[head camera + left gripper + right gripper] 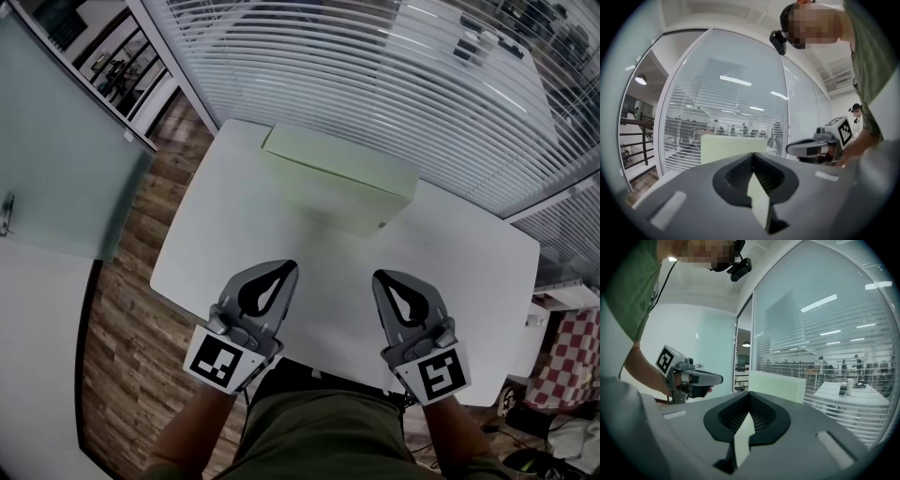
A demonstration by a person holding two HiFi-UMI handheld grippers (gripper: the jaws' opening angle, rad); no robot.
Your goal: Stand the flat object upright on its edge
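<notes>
L claw [289, 266] + R claw [380, 277] closed, empty, over counter [469, 309] near edge | green box [339, 178] well ahead, seems up on long edge | step: already stood, or thick box lying flat, can't settle | nxt: unsettled

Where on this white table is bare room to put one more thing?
Bare: the table between the green box and the left tongs and right tongs; also right of the box. Crowded: the near edge by the tongs.

The person is wearing an olive-green short-sleeved shirt [874, 51] and a black head camera [778, 41]; the grey plastic left gripper [289, 269] and right gripper [379, 277] are bearing black-and-white marker cubes [223, 363].
</notes>
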